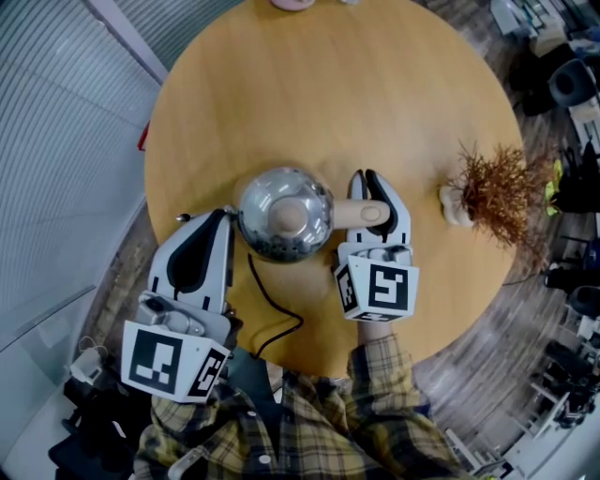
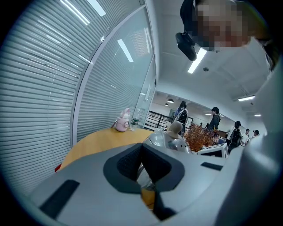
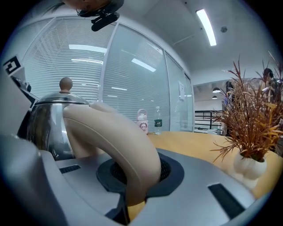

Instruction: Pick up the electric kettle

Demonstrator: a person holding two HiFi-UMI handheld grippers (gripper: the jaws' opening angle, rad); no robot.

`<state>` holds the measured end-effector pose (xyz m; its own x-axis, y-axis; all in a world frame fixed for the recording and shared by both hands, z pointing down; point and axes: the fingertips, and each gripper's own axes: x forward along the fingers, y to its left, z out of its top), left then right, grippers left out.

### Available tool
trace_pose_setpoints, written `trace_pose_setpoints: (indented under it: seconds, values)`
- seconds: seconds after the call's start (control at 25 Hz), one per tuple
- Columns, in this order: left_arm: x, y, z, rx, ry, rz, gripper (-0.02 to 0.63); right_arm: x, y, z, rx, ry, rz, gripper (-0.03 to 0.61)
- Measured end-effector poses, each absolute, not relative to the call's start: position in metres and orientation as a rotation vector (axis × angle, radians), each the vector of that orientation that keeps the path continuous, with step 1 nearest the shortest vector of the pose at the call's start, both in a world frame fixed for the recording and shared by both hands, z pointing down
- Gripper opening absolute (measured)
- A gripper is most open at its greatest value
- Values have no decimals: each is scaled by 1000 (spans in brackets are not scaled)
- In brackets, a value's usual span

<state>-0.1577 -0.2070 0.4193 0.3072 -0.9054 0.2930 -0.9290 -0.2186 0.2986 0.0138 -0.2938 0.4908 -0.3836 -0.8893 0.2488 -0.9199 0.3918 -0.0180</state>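
Your right gripper (image 1: 375,192) clamps the beige curved handle (image 1: 361,214) of the shiny steel electric kettle (image 1: 284,214) for lifting; your left gripper (image 1: 225,220), jaws together, idles at its left.

That small pink thing (image 1: 292,4) at 12 o'clock is cut off, can't tell what. The thin black cord (image 1: 263,286) vanishes under the shiny steel kettle (image 1: 281,214).

Bright ceiling lights (image 3: 206,26), fisheye edges, dark corners
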Motion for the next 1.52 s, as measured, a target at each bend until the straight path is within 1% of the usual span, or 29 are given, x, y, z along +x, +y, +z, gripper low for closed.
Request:
trace_pose_setpoints:
  seconds: [0.56,1.0,1.52]
  values:
    - [-165,-202,411,2175,-1638,74,2,21,-290,487,1756,-2438,260,61]
    - [-171,-202,406,2182,-1642,70,2,19,-294,476,1829,-2431,215,63]
    - [-170,-207,388,2199,-1654,18,2,22,-304,446,1857,-2453,172,63]
